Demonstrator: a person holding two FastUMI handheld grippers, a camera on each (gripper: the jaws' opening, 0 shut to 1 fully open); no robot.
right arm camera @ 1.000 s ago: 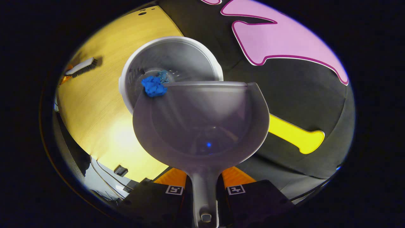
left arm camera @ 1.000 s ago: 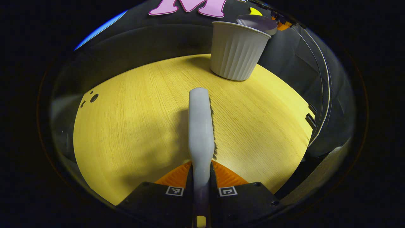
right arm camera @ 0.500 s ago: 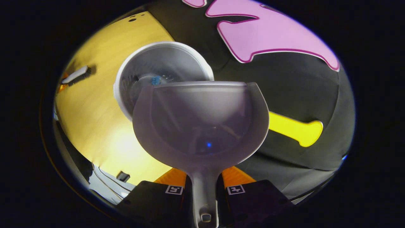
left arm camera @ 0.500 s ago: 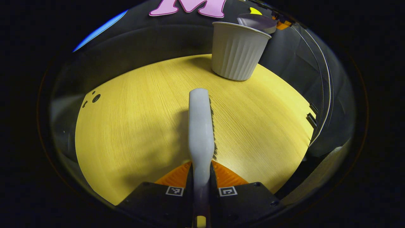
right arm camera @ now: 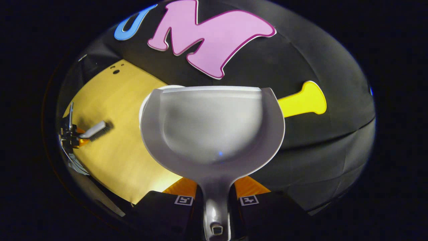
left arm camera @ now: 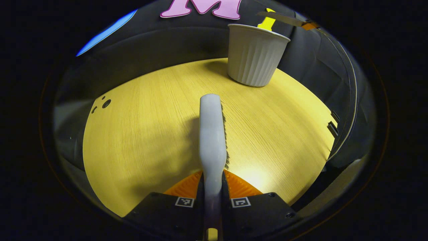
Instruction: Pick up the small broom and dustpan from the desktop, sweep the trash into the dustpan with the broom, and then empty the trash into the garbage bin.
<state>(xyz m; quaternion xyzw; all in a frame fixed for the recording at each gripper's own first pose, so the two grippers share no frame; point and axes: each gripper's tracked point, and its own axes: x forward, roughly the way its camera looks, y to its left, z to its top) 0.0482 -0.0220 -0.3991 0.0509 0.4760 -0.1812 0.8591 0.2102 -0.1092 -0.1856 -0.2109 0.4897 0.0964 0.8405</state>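
Observation:
My left gripper is shut on the handle of the small pale broom, which reaches forward low over the yellow desktop with its bristles on the right side. The white ribbed garbage bin stands upright at the desk's far right. My right gripper is shut on the handle of the grey dustpan; its scoop is bare inside and held in the air. Behind the pan, a sliver of the bin's rim shows. Far left lies the broom in the left gripper. The dustpan's thin edge hangs above the bin.
The desk has small round holes at its far left corner. Black clips sit on its right edge. The booth's black cloth wall stands close behind the bin.
The blue trash slid off the dustpan's lip into the bin. The right gripper then tipped the pan back up and away, hiding the bin's mouth. The left gripper and broom barely moved.

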